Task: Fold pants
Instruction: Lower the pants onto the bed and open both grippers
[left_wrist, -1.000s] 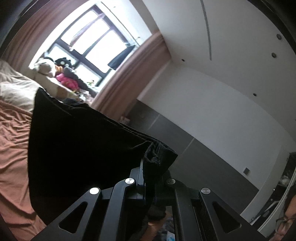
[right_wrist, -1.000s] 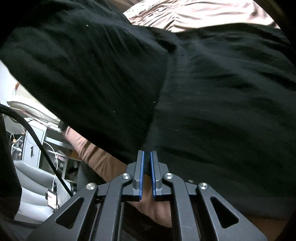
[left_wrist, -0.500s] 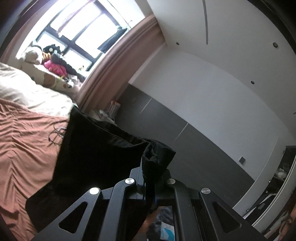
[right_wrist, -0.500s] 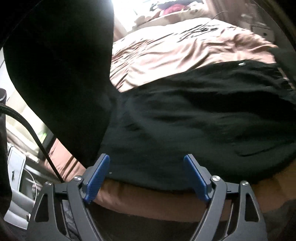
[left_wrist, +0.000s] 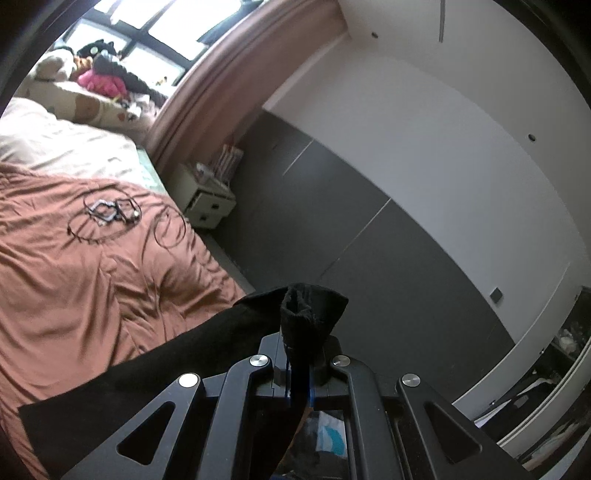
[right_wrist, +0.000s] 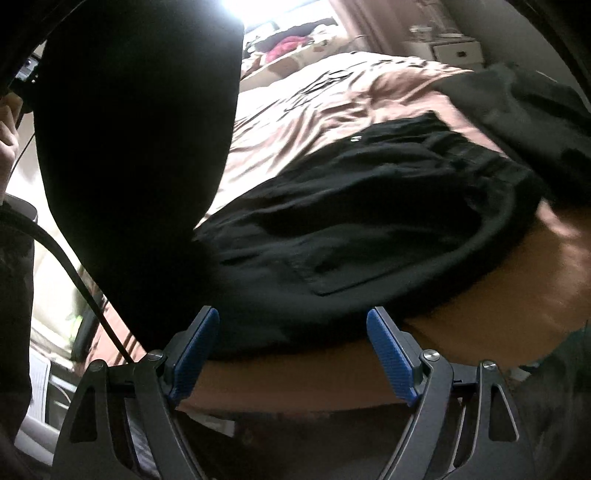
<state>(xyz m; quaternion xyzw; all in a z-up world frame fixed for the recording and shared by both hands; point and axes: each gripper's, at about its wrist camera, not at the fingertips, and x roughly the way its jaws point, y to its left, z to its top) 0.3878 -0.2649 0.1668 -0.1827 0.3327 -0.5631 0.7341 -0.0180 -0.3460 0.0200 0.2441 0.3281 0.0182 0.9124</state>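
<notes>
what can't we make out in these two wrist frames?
- Left wrist: the left gripper fingertips, buried in bunched black pants.
- Right wrist: how far the pants reach, since the lifted part blocks the left side.
- Right wrist: dark garment at the far right, blurred and cut off by the edge.

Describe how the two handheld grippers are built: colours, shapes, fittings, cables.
Both are black linkage frames with triangular cutouts and round silver pivot screws. The right gripper has two fingers faced with ribbed blue pads. The left gripper shows only thin blue pad edges between its fingers. A black cable runs past the right one.
</notes>
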